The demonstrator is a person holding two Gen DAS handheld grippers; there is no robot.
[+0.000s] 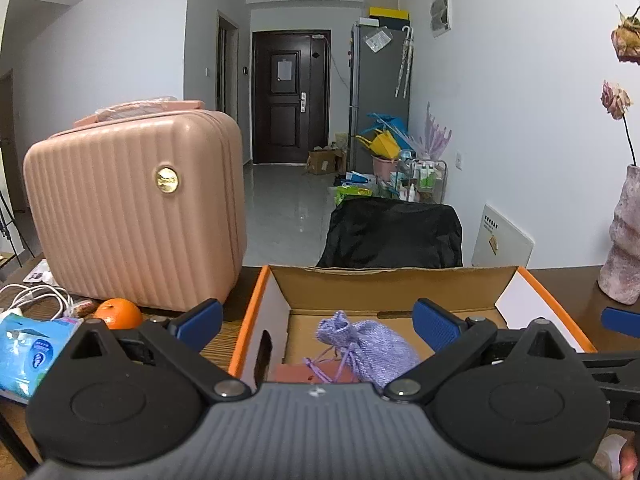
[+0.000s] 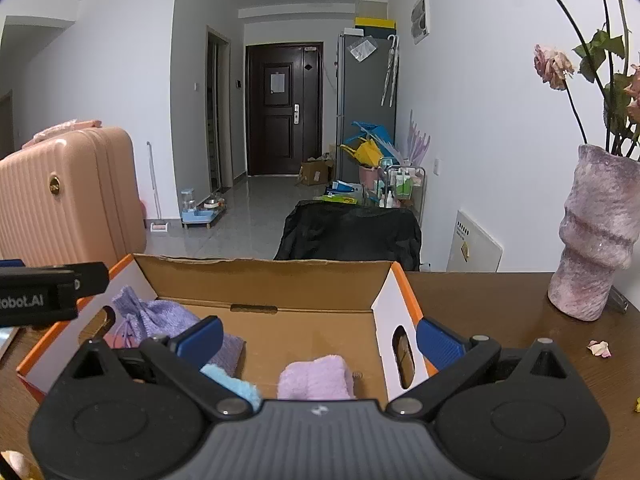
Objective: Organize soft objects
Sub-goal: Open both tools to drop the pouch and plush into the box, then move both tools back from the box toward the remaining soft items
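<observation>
You are facing white walls [image 1: 520,100] and a glossy grey tiled floor [image 1: 288,208]; a dark door [image 1: 291,96] is closing off the hallway's far end, beside a grey fridge [image 1: 378,92], with daylight reflecting off the tiles.

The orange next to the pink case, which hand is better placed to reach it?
Left, probably. The orange sits just beyond the left gripper's left finger, outside the box. The right gripper faces over the box, and its view shows no orange.

I see my left tongs [image 1: 318,320] spread wide, empty, over the cardboard box [image 1: 392,284] holding a lilac pouch [image 1: 372,344].
</observation>
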